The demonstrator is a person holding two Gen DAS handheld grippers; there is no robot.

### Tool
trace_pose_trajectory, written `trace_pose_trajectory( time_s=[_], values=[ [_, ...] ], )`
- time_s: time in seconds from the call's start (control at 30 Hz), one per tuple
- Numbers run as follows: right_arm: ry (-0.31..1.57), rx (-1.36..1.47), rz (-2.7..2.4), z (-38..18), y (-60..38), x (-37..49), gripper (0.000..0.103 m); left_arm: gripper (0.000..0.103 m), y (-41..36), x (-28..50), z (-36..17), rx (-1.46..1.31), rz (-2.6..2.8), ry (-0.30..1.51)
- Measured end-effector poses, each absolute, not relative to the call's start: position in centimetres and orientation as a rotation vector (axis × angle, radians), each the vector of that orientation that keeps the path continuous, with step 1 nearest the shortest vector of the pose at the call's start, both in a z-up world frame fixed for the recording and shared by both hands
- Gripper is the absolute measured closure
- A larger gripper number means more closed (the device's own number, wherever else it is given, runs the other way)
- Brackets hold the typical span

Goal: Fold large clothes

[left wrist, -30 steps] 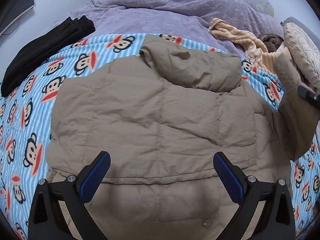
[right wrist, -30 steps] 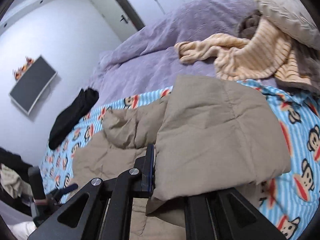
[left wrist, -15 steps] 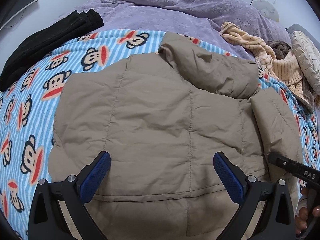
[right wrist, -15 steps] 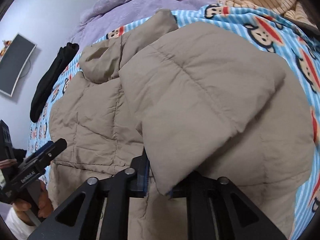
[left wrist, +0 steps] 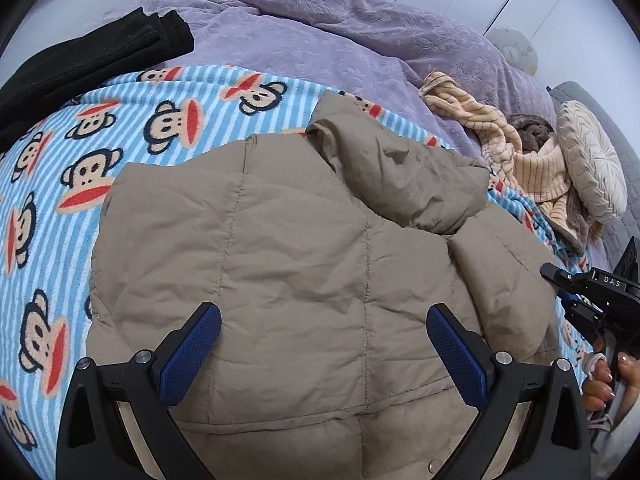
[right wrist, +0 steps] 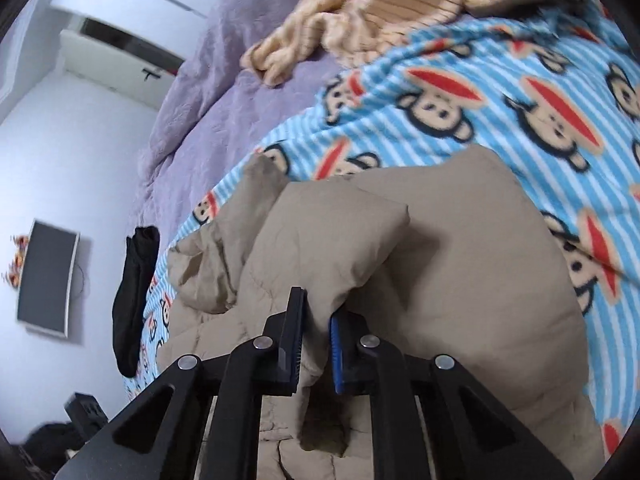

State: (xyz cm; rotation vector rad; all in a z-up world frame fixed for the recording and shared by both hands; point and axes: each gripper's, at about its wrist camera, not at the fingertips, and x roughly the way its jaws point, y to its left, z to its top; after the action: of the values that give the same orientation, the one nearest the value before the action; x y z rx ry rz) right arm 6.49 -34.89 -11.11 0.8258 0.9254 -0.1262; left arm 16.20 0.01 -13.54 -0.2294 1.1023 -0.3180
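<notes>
Bedroom scene, seen from two handheld grippers above a bed. At far left, one black garment (left wrist: 80,60) lies folded along the edge of a blue striped monkey-print blanket (left wrist: 52,184). One tan puffer jacket (left wrist: 280,264) lies spread, back side up, in the middle of that blanket, its hood (left wrist: 400,176) flopped toward the purple duvet (left wrist: 340,36). The left gripper (left wrist: 320,348) hovers over the jacket's lower back with its two blue-padded fingers spread wide, holding nothing. Further right, the jacket's sleeve (right wrist: 332,240) is folded in over the body; the right gripper (right wrist: 314,352) has its fingers pinched on the sleeve's end. A person's hand (left wrist: 608,376) holds that gripper's handle. Past the jacket lie one crumpled cream striped garment (left wrist: 520,152) and one round pleated cushion (left wrist: 592,164).

To do this step well, the right gripper should probably lay the sleeve flat and straight across the back before letting go, so the padding does not bunch. The open left gripper could press the fold line down, since puffy fabric tends to spring back. Only one sleeve can be seen; where the other lies cannot be told.
</notes>
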Motion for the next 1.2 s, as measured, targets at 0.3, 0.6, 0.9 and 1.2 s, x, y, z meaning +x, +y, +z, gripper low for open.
trace_pose_trajectory(
  time_s=[0.3,0.6,0.9,1.2],
  values=[
    [1.009,0.321,0.216,-9.2,-19.2,9.5,0.091,0.000,3.3,16.4,-14.2,-0.514,-0.445,1.146],
    [1.195,0.278,0.274,-13.8,-15.6,8.2,0.067,0.000,2.9,17.0,-14.8,-0.686,-0.582,1.176],
    [1.173,0.693,0.052,-13.9,-30.2,0.0,0.038,0.000,-0.3,17.6,-16.7,-0.548,-0.563,1.260],
    [0.955,1.139,-0.226,-16.0,-42.5,-6.5,0.039,0.040,-4.6,19.1,-17.6,-0.421,-0.529,1.324]
  ],
)
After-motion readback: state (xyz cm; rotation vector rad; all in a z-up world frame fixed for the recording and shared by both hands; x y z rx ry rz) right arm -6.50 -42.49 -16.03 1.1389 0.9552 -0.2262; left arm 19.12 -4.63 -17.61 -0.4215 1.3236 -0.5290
